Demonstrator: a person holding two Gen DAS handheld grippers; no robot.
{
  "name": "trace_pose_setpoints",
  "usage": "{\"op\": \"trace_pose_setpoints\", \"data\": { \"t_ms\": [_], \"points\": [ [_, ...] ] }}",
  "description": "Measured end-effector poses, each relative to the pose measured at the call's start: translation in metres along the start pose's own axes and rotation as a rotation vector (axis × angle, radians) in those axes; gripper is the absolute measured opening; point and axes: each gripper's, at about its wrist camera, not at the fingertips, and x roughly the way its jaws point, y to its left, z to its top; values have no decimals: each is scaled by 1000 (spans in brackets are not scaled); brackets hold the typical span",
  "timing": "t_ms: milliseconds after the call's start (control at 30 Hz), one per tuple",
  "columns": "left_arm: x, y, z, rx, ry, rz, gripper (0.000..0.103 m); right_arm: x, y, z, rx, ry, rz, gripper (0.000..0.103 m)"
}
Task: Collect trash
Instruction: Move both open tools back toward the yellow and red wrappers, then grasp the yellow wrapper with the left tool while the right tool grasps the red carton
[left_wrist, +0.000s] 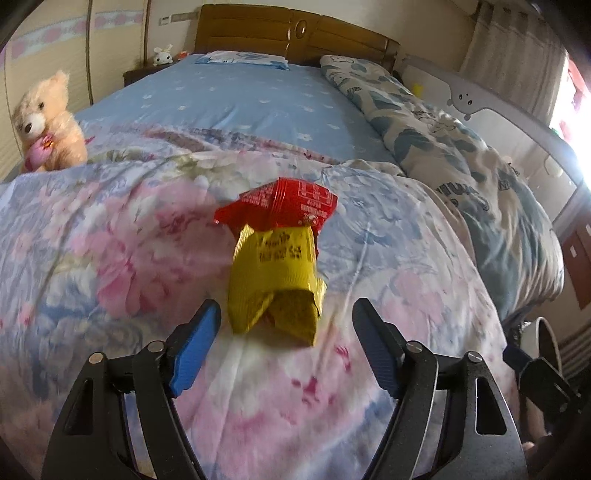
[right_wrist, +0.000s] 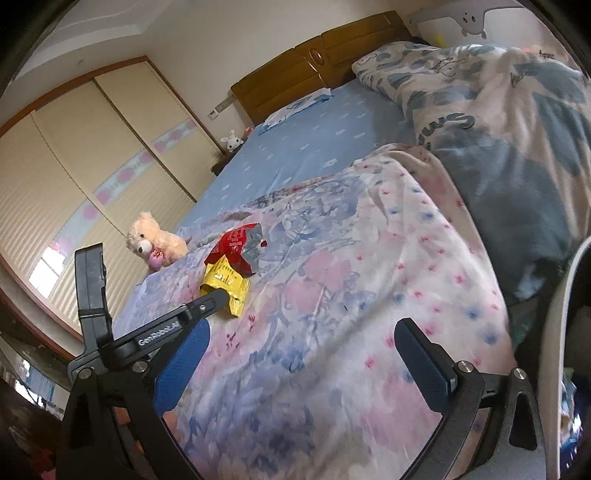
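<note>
Left wrist view shows a crumpled yellow wrapper (left_wrist: 275, 280) lying on the flowered quilt (left_wrist: 110, 258), with a red wrapper (left_wrist: 280, 203) touching its far end. The yellow one sits just ahead of the left gripper (left_wrist: 286, 314), roughly centred on the gap between the two blue-padded fingers (left_wrist: 195, 343), its near end reaching about level with the fingertips. The jaws stand open wider than the wrapper, and neither pad touches it.

From the right wrist view the same pair of wrappers (right_wrist: 231, 273) lies up and to the left, well ahead of the right gripper (right_wrist: 303, 332). One finger of the left gripper (right_wrist: 207, 304) reaches in from the left edge, its tip right beside the yellow wrapper; whether it touches I cannot tell. The right gripper's jaws are spread very wide with only quilt between them.

Beyond the wrappers the quilt gives way to a blue sheet (left_wrist: 236, 99) running up to a wooden headboard (left_wrist: 295, 33), with a pillow (left_wrist: 242, 59) at its foot. A cream teddy bear (left_wrist: 46, 122) sits at the left edge of the bed, holding something pink. A rumpled blue-and-white blanket (left_wrist: 443, 147) lies heaped along the right side. A small white toy rabbit (left_wrist: 163, 55) sits on the nightstand by the headboard, and sliding wardrobe doors (right_wrist: 74, 147) fill the left wall.
</note>
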Motion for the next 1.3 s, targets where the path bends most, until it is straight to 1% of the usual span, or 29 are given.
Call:
{"op": "trace_pose_setpoints", "data": {
  "t_ms": [67,100,133,200,233,267,400,567,667,800,867,933,967,1000,1033,1067,1100,1167,1200,1233,1300],
  "points": [
    [6,2,2,9,9,-2,48,6,-1,3,6,3,-1,101],
    [9,3,2,9,17,-9,45,11,-2,5,12,6,0,101],
    [10,5,2,6,18,-18,40,14,-2,6,17,8,1,101],
    [9,8,1,3,11,-25,36,21,-2,9,27,13,3,101],
    [7,10,0,4,4,-29,31,24,-1,10,28,15,5,101],
    [5,11,-1,4,1,-33,28,28,-1,11,28,17,7,101],
    [-9,21,-8,-2,-15,-30,25,50,12,16,1,29,20,101],
    [-35,48,-24,-68,-38,-30,24,79,37,25,-52,45,46,100],
    [-43,63,-34,-113,-41,-27,24,100,54,30,-86,57,59,100],
    [-43,76,-46,-151,-31,-16,24,130,75,37,-120,76,59,100],
    [-41,81,-50,-168,-26,-22,24,142,81,39,-123,86,55,100],
    [-42,84,-51,-183,-36,-27,24,154,87,40,-127,96,46,97],
    [-43,85,-51,-183,-36,-26,24,158,88,40,-129,98,44,94],
    [-42,85,-51,-183,-36,-27,24,163,90,40,-134,103,36,84],
    [-41,85,-52,-183,-36,-31,24,167,92,40,-141,115,24,64],
    [-42,85,-52,-182,-37,-31,24,170,92,38,-147,133,18,50],
    [-42,84,-52,-180,-38,-31,24,170,92,37,-147,139,17,34],
    [-42,83,-52,-174,-39,-31,24,163,91,34,-144,122,31,33],
    [-42,83,-52,-170,-40,-32,24,160,90,33,-144,120,32,27],
    [-42,83,-52,-169,-41,-33,24,155,89,31,-143,129,40,0],
    [-42,83,-52,-168,-42,-33,24,146,87,27,-132,134,47,0]
  ]
}}
